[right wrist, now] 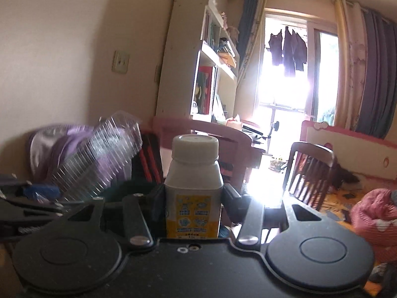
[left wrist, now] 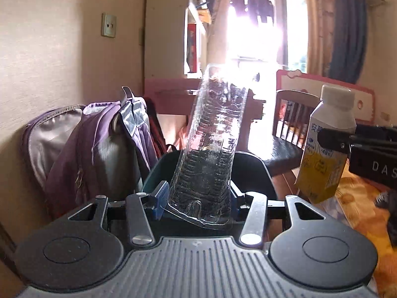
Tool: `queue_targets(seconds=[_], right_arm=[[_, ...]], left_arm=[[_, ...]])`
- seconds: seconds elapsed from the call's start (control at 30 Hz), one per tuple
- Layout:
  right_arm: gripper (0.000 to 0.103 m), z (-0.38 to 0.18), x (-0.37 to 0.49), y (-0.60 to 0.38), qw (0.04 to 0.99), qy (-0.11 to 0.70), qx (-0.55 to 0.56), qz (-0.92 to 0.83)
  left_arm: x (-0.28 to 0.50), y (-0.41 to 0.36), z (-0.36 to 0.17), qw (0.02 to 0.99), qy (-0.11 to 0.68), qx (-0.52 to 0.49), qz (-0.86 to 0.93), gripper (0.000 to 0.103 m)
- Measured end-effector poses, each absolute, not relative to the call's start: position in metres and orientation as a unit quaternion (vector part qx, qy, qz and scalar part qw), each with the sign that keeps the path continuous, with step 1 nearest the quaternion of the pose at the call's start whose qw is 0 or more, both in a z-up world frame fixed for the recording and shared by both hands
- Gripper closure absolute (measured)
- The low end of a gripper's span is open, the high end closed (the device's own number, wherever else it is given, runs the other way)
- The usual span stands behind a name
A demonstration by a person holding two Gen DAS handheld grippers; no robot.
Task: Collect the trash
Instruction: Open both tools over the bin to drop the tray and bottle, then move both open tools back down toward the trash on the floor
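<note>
My left gripper [left wrist: 197,195] is shut on a clear ribbed plastic tray [left wrist: 211,139] and holds it upright, tilted a little right, above a dark bin [left wrist: 250,171]. The tray also shows blurred at the left of the right wrist view [right wrist: 99,156]. My right gripper [right wrist: 192,198] is shut on a white-capped bottle with a yellow label [right wrist: 193,186], held upright. The same bottle shows at the right of the left wrist view [left wrist: 325,146], gripped by the right gripper's fingers [left wrist: 332,142], beside the bin.
A purple backpack [left wrist: 82,149] leans against the wall left of the bin. A dark table [left wrist: 280,149] and a wooden chair [left wrist: 292,116] stand behind it. A white bookshelf [right wrist: 198,57], a bright window [right wrist: 285,87] and a pink bundle [right wrist: 374,213] are farther off.
</note>
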State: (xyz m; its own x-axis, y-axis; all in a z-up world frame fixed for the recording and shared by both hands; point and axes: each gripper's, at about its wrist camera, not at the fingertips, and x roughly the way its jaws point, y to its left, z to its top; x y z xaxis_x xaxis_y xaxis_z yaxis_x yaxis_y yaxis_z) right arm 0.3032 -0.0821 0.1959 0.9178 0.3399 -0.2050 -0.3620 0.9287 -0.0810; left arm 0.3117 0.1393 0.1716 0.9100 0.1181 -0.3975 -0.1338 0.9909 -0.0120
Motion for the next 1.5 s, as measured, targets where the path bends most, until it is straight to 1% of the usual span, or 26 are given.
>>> queue_targets(seconds=[0.17, 0.33, 0.37, 0.47, 0.63, 0.73, 0.8, 0.9, 0.97, 1.03, 1.13, 1.17, 1.2, 1.33, 1.4, 1.5], right_arm=[[0.055, 0.187, 0.343, -0.064, 0.977, 0.104, -0.025, 0.184], [0.055, 0.159, 0.377, -0.052, 0.972, 0.139, -0.014, 0.189], [0.055, 0.155, 0.381, -0.051, 0.972, 0.135, -0.013, 0.192], [0.054, 0.154, 0.383, -0.05, 0.973, 0.124, -0.011, 0.195], [0.055, 0.159, 0.396, -0.046, 0.971, 0.129, 0.013, 0.203], [0.054, 0.15, 0.404, -0.039, 0.967, 0.157, 0.014, 0.201], [0.054, 0.14, 0.411, -0.032, 0.959, 0.196, 0.0, 0.206], [0.054, 0.132, 0.409, -0.031, 0.959, 0.198, -0.01, 0.201], [0.048, 0.131, 0.406, -0.032, 0.958, 0.201, -0.014, 0.202], [0.047, 0.132, 0.403, -0.033, 0.957, 0.203, -0.018, 0.205], [0.046, 0.134, 0.398, -0.037, 0.958, 0.198, -0.019, 0.205], [0.046, 0.136, 0.396, -0.04, 0.959, 0.196, -0.015, 0.205], [0.045, 0.138, 0.393, -0.043, 0.959, 0.194, -0.01, 0.206], [0.043, 0.145, 0.379, -0.06, 0.96, 0.187, 0.002, 0.206], [0.043, 0.147, 0.37, -0.069, 0.96, 0.186, 0.002, 0.209], [0.042, 0.148, 0.355, -0.085, 0.959, 0.187, 0.003, 0.211]], left_arm=[[0.346, 0.146, 0.161, 0.971, 0.224, -0.013, 0.078, 0.055], [0.373, 0.149, 0.136, 0.962, 0.261, -0.003, 0.085, 0.055], [0.378, 0.149, 0.131, 0.96, 0.268, 0.0, 0.085, 0.055], [0.387, 0.146, 0.12, 0.956, 0.283, 0.01, 0.083, 0.055], [0.4, 0.145, 0.112, 0.952, 0.292, 0.028, 0.091, 0.054], [0.405, 0.145, 0.108, 0.948, 0.303, 0.041, 0.091, 0.053], [0.406, 0.143, 0.104, 0.943, 0.315, 0.051, 0.095, 0.053], [0.408, 0.144, 0.101, 0.942, 0.319, 0.041, 0.093, 0.051], [0.408, 0.144, 0.1, 0.942, 0.321, 0.037, 0.089, 0.051], [0.408, 0.142, 0.1, 0.943, 0.32, 0.039, 0.087, 0.051], [0.41, 0.143, 0.101, 0.944, 0.316, 0.033, 0.083, 0.046], [0.409, 0.142, 0.101, 0.945, 0.315, 0.033, 0.083, 0.038], [0.407, 0.141, 0.102, 0.946, 0.311, 0.033, 0.085, 0.034], [0.397, 0.135, 0.107, 0.95, 0.3, 0.029, 0.076, 0.033], [0.388, 0.129, 0.111, 0.953, 0.294, 0.031, 0.075, 0.028], [0.372, 0.121, 0.116, 0.956, 0.283, 0.032, 0.072, 0.027]])
